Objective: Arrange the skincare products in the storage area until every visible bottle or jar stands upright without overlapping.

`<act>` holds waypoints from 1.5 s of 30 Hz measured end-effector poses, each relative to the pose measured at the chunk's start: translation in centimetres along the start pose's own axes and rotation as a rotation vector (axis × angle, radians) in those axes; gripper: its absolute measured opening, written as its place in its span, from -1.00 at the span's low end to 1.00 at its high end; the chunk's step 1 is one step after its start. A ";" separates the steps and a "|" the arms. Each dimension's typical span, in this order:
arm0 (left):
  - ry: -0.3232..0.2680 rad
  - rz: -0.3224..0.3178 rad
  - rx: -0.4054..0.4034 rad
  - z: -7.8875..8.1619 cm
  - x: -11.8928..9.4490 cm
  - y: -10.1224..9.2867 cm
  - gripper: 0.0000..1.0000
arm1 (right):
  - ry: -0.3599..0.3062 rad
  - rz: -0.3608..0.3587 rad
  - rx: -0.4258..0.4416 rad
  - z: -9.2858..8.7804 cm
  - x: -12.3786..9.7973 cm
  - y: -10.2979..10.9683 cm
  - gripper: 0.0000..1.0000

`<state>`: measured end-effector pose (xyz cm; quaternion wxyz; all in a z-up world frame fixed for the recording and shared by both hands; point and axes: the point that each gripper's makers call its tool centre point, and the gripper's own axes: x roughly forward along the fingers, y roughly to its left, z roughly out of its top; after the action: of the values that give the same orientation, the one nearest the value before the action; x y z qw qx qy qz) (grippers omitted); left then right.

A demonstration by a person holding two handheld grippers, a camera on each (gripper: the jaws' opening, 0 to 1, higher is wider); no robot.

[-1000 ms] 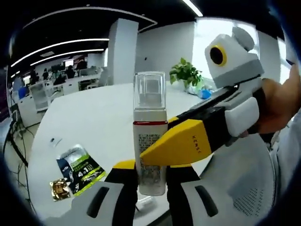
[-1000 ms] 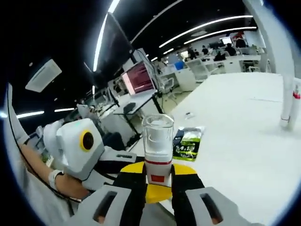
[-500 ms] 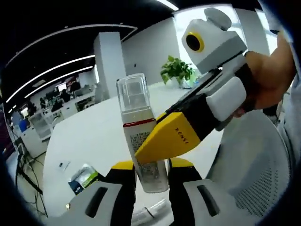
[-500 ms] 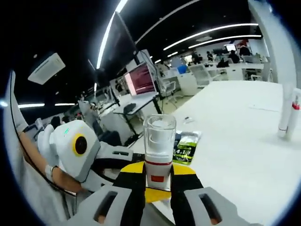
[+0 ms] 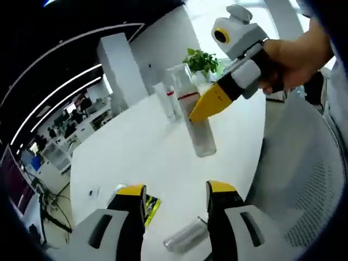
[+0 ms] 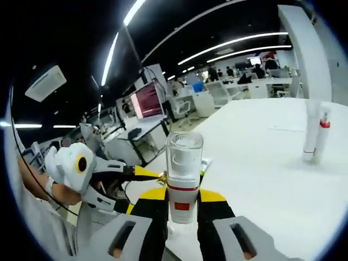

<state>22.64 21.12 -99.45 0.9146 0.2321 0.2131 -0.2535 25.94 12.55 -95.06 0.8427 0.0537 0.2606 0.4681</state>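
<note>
Bottle (image 6: 183, 176) hangs above the white counter (image 5: 141, 157), pinched by the right hand-held gripper (image 6: 182, 212) (left hand-held gripper (image 5: 175, 197) spread, empty). Lower it level, base first, clear of the standing tubes (image 6: 315, 132).

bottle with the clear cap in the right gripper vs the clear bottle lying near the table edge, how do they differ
The red-banded white bottle with the clear cap is held upright off the white table by the right gripper; the clear bottle lies on its side, ungripped, below the open left gripper. Both are slim cylinders.
</note>
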 end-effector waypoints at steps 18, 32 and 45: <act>0.098 -0.008 -0.072 -4.6 0.6 0.1 -0.28 | -0.027 -0.148 -0.033 2.6 -1.1 -6.7 -0.75; 0.142 -0.006 -0.050 -5.5 0.8 0.0 -0.28 | -0.029 -0.230 -0.076 4.3 -0.4 -11.0 -0.75; 0.162 0.015 -0.068 -6.0 0.7 0.4 -0.35 | -0.013 -0.304 -0.111 4.9 -0.1 -14.8 -0.74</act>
<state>21.77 24.41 -104.44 0.9035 0.2222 0.2932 -0.2198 39.49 4.99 -95.79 0.9071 -0.0301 0.2338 0.3488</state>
